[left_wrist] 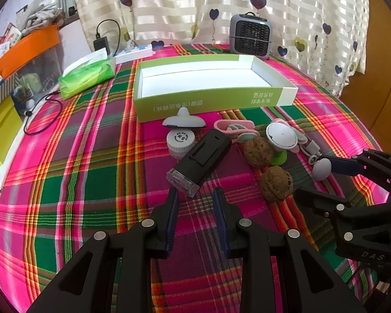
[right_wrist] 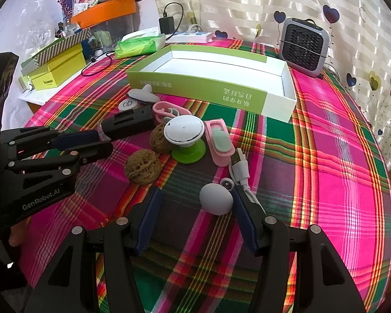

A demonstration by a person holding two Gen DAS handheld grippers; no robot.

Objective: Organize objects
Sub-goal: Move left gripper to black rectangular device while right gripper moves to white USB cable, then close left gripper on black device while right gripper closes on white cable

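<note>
An empty green and white box [left_wrist: 211, 101] [right_wrist: 221, 94] lies open on the plaid cloth. In front of it lie a black device [left_wrist: 200, 159] [right_wrist: 129, 124], two walnuts [left_wrist: 276, 184] [right_wrist: 142, 167], a white round jar [left_wrist: 180, 140], a white disc on a green sucker [right_wrist: 186, 135], pink clips [right_wrist: 219, 140] and a white cable [right_wrist: 241, 169]. My left gripper [left_wrist: 195, 195] is open, just short of the black device. My right gripper [right_wrist: 195, 195] is open around a grey egg-shaped ball [right_wrist: 216, 199] [left_wrist: 322, 169].
A grey mini heater [left_wrist: 250, 35] [right_wrist: 303, 47] stands behind the box. A green tissue pack [left_wrist: 87, 77], a power strip [left_wrist: 134, 52] and a black charger [left_wrist: 101, 43] lie at the back left. Yellow boxes [right_wrist: 57, 70] and an orange bin [right_wrist: 104, 11] stand beside the table.
</note>
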